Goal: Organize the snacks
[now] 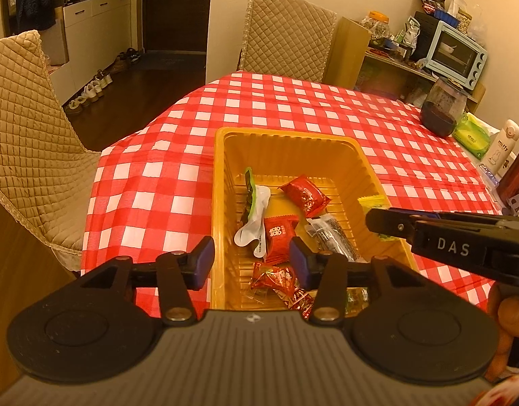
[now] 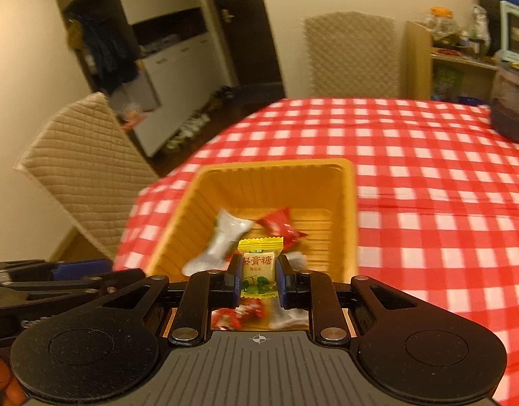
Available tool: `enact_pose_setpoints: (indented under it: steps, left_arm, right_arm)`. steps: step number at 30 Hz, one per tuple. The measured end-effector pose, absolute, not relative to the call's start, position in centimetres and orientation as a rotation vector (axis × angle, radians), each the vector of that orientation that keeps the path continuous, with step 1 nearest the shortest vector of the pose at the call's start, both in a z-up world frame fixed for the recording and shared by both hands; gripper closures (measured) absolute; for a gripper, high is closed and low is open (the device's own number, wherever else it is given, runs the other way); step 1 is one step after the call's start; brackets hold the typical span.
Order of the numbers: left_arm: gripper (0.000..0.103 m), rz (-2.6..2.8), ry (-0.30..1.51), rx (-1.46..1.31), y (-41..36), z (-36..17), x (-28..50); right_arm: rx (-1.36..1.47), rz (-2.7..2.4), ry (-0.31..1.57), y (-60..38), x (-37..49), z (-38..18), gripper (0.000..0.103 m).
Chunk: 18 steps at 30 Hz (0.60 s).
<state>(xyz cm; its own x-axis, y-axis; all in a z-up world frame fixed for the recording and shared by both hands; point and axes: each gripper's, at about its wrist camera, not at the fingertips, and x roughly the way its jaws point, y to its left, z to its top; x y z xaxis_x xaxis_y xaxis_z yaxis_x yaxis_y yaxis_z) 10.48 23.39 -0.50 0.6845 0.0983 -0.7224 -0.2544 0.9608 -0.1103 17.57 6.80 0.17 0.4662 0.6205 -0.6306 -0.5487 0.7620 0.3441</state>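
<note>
A yellow plastic tray (image 1: pixel 283 133) stands on the red-and-white checked tablecloth. Inside lie several wrapped snacks: a red packet (image 1: pixel 305 196), a smaller red packet (image 1: pixel 279 237), a white-and-green wrapper (image 1: pixel 254 213), a black-and-clear packet (image 1: pixel 334 237) and red candies (image 1: pixel 276 280). My left gripper (image 1: pixel 252 262) hovers over the tray's near left wall, open, its blue pads apart and pressing on nothing. My right gripper (image 2: pixel 259 277) is shut on a yellow-and-green wrapped candy (image 2: pixel 259 267), held upright above the tray (image 2: pixel 276 165). In the left wrist view the right gripper (image 1: pixel 378 223) reaches in from the right over the tray.
A dark jar (image 1: pixel 440 108), a green wipes pack (image 1: pixel 472 135) and a white bottle (image 1: pixel 504 149) stand at the table's far right. Quilted chairs sit at the left (image 1: pixel 26 142) and far side (image 1: pixel 286 34). The tablecloth drops off at the left edge.
</note>
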Motion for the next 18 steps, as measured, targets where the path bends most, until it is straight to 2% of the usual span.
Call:
enact_pose_setpoints:
  steps: [1, 2, 3, 4, 12, 18]
  left_arm:
    - [0.051, 0.202, 0.794, -0.211, 23.4, -0.5, 10.4]
    - [0.044, 0.208, 0.794, -0.213, 23.4, -0.5, 10.4]
    - [0.037, 0.215, 0.794, -0.214, 23.4, -0.6, 10.4]
    - [0.035, 0.219, 0.793, -0.213, 23.5, -0.6, 10.3]
    - [0.009, 0.242, 0.789, -0.2, 23.0, -0.5, 9.8]
    - [0.002, 0.247, 0.79, -0.195, 22.0, -0.4, 9.2]
  right_arm:
    - [0.121, 0.716, 0.814, 6.6, 17.7, 0.1, 0.079]
    - [0.14, 0.707, 0.812, 6.3, 17.8, 0.1, 0.061]
    - [0.161, 0.704, 0.805, 5.9, 17.8, 0.2, 0.039]
    - [0.179, 0.703, 0.795, 5.5, 17.8, 0.3, 0.034]
    - [0.187, 0.608, 0.81, 2.3, 17.4, 0.2, 0.034]
    - [0.151, 0.556, 0.851, 0.6, 15.9, -0.1, 0.031]
